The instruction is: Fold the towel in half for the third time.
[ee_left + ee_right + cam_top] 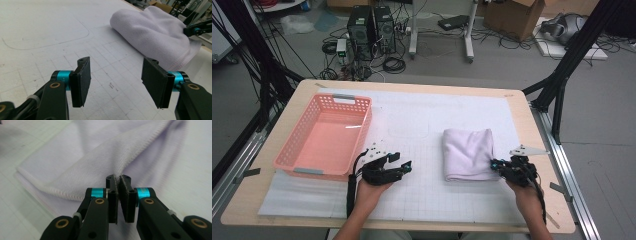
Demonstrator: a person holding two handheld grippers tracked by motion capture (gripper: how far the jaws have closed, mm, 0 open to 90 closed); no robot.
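While my left gripper (406, 165) waits with its jaws spread and nothing between them, right of the salmon-pink perforated plastic basket (326, 135), I see the folded pale lilac terry towel (468, 152) lying on the white gridded mat (412, 195), its stitched hem lifted where my right gripper (119, 179) pinches it tight.

Lab: computer towers (372, 30), floor cables (394, 64)

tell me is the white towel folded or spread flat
Folded: the white towel lies as a compact rectangle with a rounded fold edge and stacked hemmed layers at the right gripper.
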